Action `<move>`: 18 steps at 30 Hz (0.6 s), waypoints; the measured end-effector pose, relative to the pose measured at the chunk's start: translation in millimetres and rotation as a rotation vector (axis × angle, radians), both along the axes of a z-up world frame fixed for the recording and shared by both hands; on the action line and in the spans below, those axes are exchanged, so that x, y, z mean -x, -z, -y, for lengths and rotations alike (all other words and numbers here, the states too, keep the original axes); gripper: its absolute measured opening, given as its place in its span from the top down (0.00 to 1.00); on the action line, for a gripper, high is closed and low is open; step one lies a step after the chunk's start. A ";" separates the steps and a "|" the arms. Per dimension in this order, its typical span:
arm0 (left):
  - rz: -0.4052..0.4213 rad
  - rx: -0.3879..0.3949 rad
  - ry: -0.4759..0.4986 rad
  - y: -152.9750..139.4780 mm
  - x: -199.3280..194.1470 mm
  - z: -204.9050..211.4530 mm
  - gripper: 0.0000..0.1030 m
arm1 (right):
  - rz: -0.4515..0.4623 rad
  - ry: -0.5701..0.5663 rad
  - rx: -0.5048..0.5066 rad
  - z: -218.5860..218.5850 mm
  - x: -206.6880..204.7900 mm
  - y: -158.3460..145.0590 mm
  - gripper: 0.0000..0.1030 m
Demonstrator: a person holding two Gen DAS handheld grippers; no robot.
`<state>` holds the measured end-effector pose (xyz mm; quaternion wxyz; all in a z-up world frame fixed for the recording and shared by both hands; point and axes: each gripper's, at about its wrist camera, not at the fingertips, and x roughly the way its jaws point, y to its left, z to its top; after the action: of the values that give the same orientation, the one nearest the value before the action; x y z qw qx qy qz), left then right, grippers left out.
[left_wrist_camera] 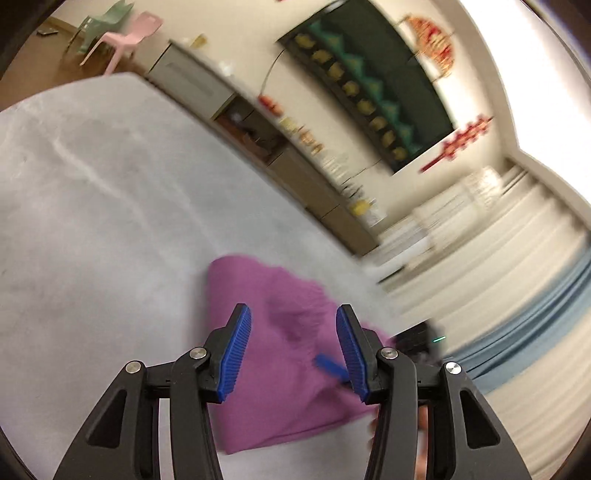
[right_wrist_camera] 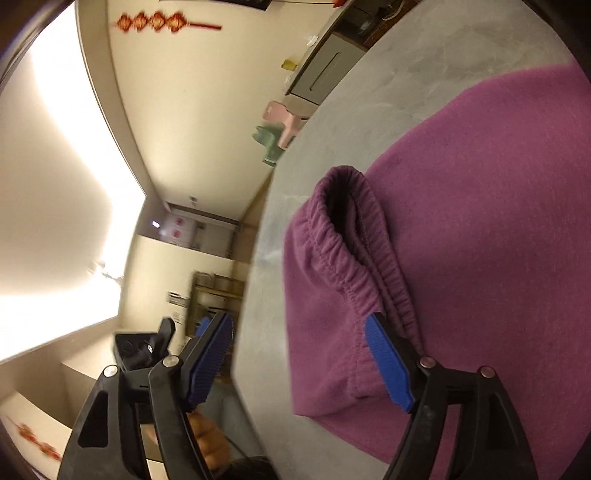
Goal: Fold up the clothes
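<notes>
Purple garment (right_wrist_camera: 480, 221) lies on the grey bench (left_wrist_camera: 92, 203); left hand-held gripper (left_wrist_camera: 293, 350) and right hand-held gripper (right_wrist_camera: 306, 362) both gape, gripping nothing.

One purple garment (right_wrist_camera: 480, 229), with one elasticated waistband (right_wrist_camera: 354, 258), on one grey table (left_wrist_camera: 92, 206). Two grippers: left (left_wrist_camera: 293, 354) and right (right_wrist_camera: 317, 363), each with two blue-padded fingers, four pads (left_wrist_camera: 236, 354) in all. Two plastic chairs, one pink (left_wrist_camera: 129, 37), one green (left_wrist_camera: 101, 22). One dark wall hanging (left_wrist_camera: 369, 85). Three red ornaments on the wall in the left wrist view, the largest (left_wrist_camera: 434, 44) round. One hand (right_wrist_camera: 210, 439), partly hidden.
</notes>
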<state>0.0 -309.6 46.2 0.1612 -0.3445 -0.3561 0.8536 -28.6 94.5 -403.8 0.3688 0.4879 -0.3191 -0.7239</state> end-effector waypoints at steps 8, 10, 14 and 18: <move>0.132 0.135 0.069 21.6 9.6 -33.1 0.53 | -0.191 -0.137 -0.441 66.7 34.0 137.3 0.25; 0.120 0.142 0.069 19.3 10.3 -32.1 0.53 | -0.248 -0.184 -0.547 94.0 36.1 164.9 0.32; 0.122 0.131 0.042 24.5 10.0 -19.8 0.53 | -0.286 -0.175 -0.622 119.3 48.1 192.3 0.69; 0.072 0.115 0.001 16.6 8.1 -12.7 0.53 | -0.365 -0.128 -0.573 123.9 53.9 187.0 0.73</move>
<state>-8.1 -296.9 29.6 0.1283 -0.3840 -0.3118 0.8596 -82.5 -29.5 -590.7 0.3122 0.4531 -0.0003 -0.8350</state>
